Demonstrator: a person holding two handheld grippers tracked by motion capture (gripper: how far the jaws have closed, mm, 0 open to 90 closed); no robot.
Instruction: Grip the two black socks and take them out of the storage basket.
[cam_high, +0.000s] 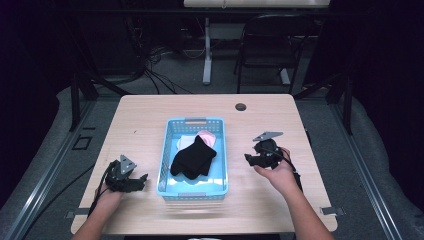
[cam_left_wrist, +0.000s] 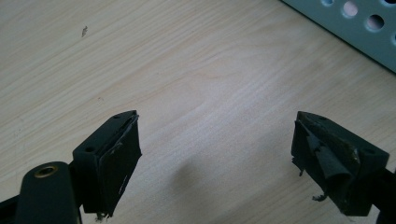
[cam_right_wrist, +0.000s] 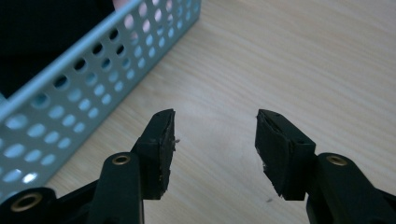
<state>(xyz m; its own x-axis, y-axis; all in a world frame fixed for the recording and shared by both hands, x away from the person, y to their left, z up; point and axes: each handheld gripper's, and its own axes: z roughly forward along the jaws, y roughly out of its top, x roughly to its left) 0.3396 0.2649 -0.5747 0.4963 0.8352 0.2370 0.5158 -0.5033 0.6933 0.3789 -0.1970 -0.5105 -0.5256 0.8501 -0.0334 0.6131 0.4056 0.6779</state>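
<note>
High view is showing both grippers, left gripper (cam_high: 142, 178) and right gripper (cam_high: 248, 159), hovering wide-jawed and empty, flanking the blue basket (cam_high: 169, 131) holding black socks (cam_high: 194, 157).

My left gripper (cam_high: 142, 178) is matte black with a grey three-cornered plate on top and black cables trailing back along my bare forearm. My right gripper (cam_high: 248, 159) matches it. Each jaw is a black block with small screw holes and a brass-ringed pivot; the rubber pads (cam_left_wrist: 329, 161) are frayed and peeling.
</note>
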